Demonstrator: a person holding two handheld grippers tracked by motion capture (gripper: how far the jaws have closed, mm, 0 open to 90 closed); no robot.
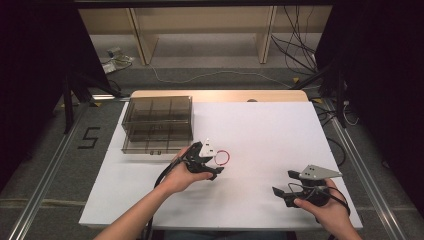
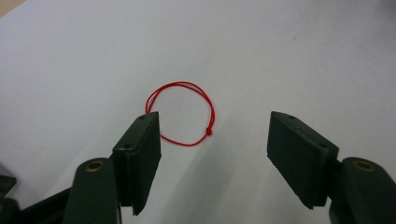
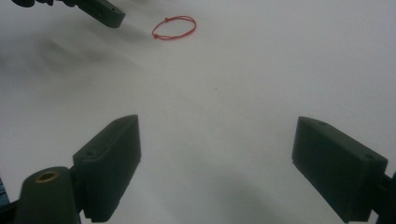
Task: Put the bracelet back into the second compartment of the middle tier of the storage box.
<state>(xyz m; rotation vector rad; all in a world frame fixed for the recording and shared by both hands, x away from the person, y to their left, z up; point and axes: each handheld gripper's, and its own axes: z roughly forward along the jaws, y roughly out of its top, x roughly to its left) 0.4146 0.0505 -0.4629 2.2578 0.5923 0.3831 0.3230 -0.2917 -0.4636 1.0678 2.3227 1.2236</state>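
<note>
Hovering over the white tabletop [image 1: 260, 130], the left tool [image 2: 212, 140] has its jaws spread, with the red loop [image 2: 181, 113] lying flat just ahead, nearer its left jaw. The right tool [image 1: 286, 184] idles well apart, jaws also spread, so the left is nearer.

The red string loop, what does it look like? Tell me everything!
The red string loop is a thin cord tied into a roundish ring, with one small knot on its side. It looks like soft thread or elastic. It lies flat on the white table, just ahead of the left gripper, whose jaws stand open. One jaw overlaps the ring's edge in the left gripper view; whether it touches the ring cannot be told.
</note>
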